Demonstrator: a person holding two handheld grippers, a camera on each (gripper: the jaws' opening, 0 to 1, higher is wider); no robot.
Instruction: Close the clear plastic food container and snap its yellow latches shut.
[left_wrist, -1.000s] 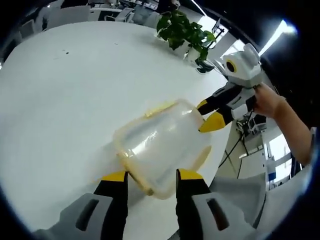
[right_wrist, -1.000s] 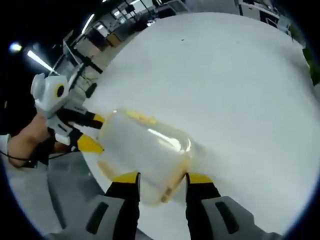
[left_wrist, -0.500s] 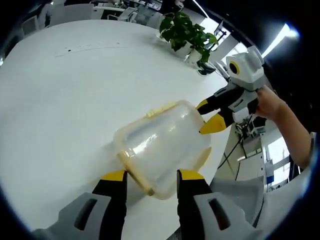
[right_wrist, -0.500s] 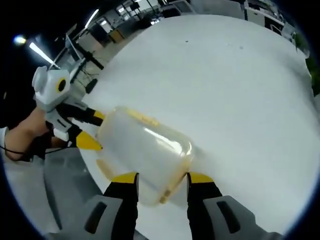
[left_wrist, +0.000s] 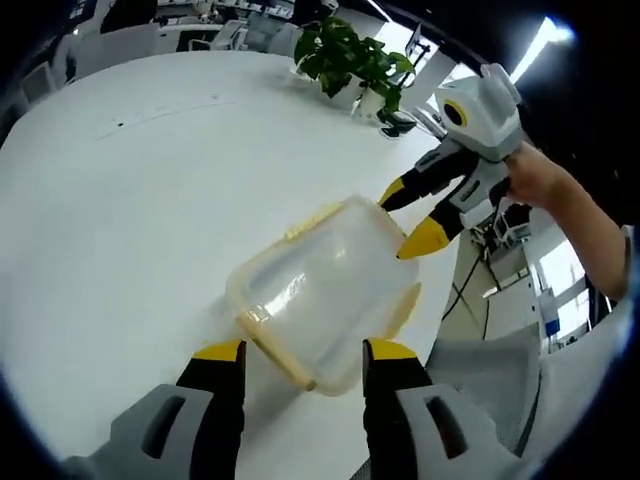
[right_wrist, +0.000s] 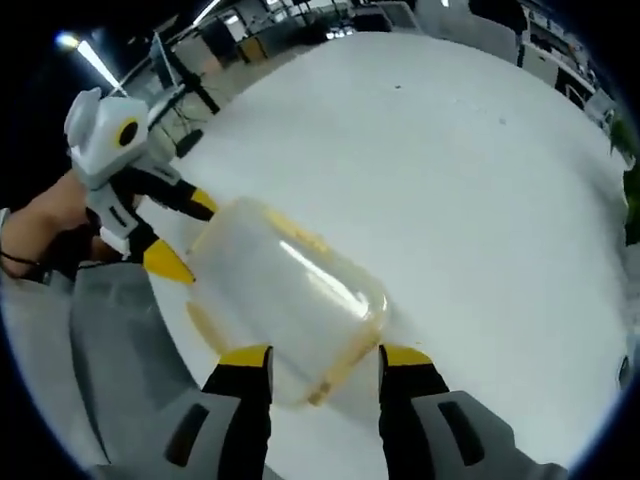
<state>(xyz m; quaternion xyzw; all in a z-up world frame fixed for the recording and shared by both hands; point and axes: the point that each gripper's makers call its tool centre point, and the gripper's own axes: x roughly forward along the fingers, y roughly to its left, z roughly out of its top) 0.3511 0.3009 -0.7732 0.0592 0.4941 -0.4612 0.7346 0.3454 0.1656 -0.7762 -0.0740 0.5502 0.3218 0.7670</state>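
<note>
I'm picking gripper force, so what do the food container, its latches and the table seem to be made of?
Food container: apparently thin, clear, slightly cloudy plastic; the table shows through it and highlights streak its wall. Latches: opaque pale-yellow, matte, likely plastic too. Table: smooth white top with soft reflections, perhaps laminate; the pictures leave that open.

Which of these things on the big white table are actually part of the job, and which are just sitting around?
Part of the job:
- clear plastic food container
- its yellow latches
- left gripper, open
- right gripper, open

Just sitting around:
- potted plant at the far edge
- white table itself
</note>
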